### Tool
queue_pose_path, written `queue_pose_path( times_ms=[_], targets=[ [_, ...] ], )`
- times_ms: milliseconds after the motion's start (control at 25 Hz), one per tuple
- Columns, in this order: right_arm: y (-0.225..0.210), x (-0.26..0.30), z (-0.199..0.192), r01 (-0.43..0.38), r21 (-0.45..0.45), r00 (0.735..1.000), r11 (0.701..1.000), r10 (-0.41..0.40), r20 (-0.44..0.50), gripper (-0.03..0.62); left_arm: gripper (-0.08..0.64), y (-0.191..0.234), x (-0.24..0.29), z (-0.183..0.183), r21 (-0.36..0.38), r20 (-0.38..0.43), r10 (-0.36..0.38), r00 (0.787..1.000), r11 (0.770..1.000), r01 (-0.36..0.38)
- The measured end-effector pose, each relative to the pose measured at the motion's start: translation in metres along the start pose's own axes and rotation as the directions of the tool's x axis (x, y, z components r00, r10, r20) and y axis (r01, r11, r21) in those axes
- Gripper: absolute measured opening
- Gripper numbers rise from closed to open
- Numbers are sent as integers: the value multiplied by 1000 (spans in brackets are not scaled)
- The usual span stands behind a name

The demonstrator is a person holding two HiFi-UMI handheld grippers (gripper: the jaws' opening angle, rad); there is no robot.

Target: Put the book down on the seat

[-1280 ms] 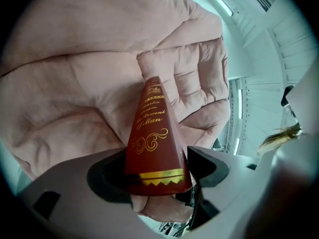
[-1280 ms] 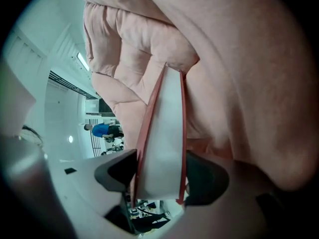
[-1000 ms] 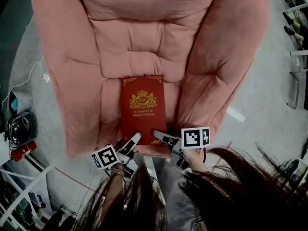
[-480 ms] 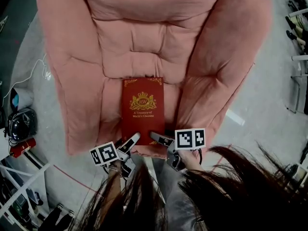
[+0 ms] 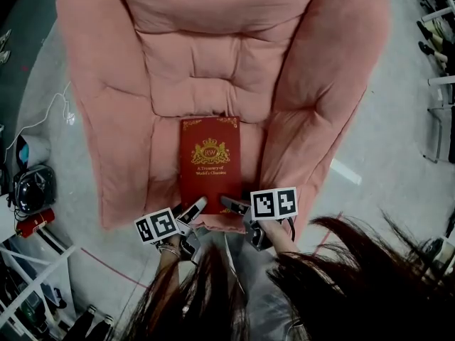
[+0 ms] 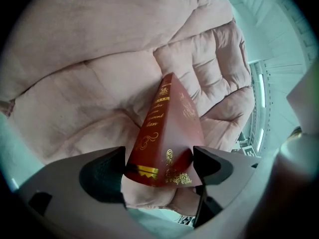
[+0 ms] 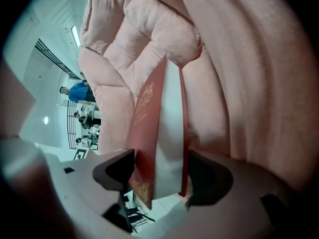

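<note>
A red book (image 5: pixel 210 165) with a gold crest lies flat on the front of the pink armchair's seat (image 5: pixel 206 84). My left gripper (image 5: pixel 195 209) is at its near left corner and my right gripper (image 5: pixel 232 204) at its near right corner. In the left gripper view the spine corner of the book (image 6: pixel 167 128) sits between the jaws of the left gripper (image 6: pixel 158 166), which have just been opening. In the right gripper view the page edge of the book (image 7: pixel 157 128) stands between the jaws of the right gripper (image 7: pixel 162 176), which have also just been opening. Neither pair of pads visibly presses on it.
The armchair's thick arms (image 5: pixel 327 98) rise on both sides of the seat. A cable, a dark device (image 5: pixel 32 187) and a red item (image 5: pixel 28 222) lie on the floor at left. Metal frames (image 5: pixel 441 84) stand at right. People (image 7: pixel 77 91) show far off.
The book stays flat on the seat. Both grippers remain at its near edge; the right one has shifted slightly left and up in the picture, and the left has barely moved.
</note>
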State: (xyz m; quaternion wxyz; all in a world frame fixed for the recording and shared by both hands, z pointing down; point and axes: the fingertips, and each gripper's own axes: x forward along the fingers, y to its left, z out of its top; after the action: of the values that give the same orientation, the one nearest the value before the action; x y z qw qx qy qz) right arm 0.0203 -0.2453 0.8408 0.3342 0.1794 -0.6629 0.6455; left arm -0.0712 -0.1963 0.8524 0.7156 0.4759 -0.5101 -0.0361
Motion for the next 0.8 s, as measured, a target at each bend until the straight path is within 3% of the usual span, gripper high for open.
queue_pose_path(
  times_ms=[160,800],
  targets=[
    [-3,2,-5,36,-27,999,999,-36,6,328,409,9,-3,-8,52,-26,47,999,998,-46],
    [1,-3,-36,118,15,986,993,-119,116,331,408,55,-45,-54,-28,-91,6,996,1000,-8]
  ],
)
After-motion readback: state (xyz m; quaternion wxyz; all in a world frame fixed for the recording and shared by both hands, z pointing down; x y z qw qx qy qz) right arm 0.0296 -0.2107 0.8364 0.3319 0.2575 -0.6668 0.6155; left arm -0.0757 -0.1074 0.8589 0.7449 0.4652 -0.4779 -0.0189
